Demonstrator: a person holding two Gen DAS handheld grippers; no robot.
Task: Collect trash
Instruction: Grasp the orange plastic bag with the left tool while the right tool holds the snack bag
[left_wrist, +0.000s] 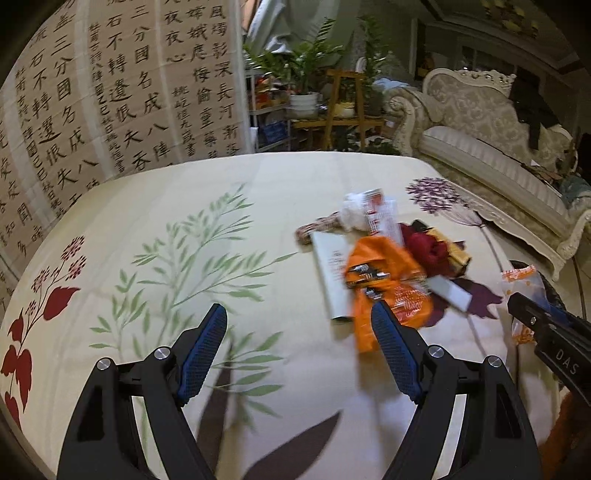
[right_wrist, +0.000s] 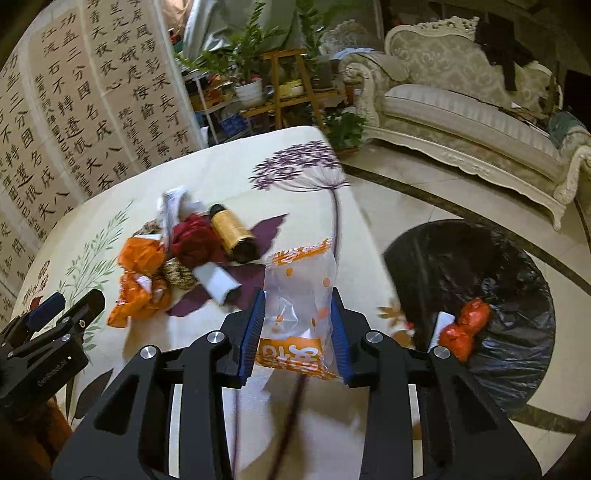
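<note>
Table (right_wrist: 229, 173) under floral cloth; trash heap mid-table: orange wrappers (right_wrist: 142, 280), red crumpled wad (right_wrist: 192, 240), gold bottle (right_wrist: 231, 230), white tube (right_wrist: 218, 282), booklet (left_wrist: 328, 273). Black bin bag (right_wrist: 476, 266) on floor right of table, red wrapper (right_wrist: 467, 326) inside. Sofa (right_wrist: 461, 110) far right. Right gripper (right_wrist: 298, 328) tilted down near table's right edge, fingers pinching clear orange-printed packet (right_wrist: 299, 291). Left gripper (left_wrist: 299, 354) angled down over cloth, fingers wide, nothing between.

Two wrist views — same littered tablecloth (left_wrist: 155, 221), obliquely
</note>
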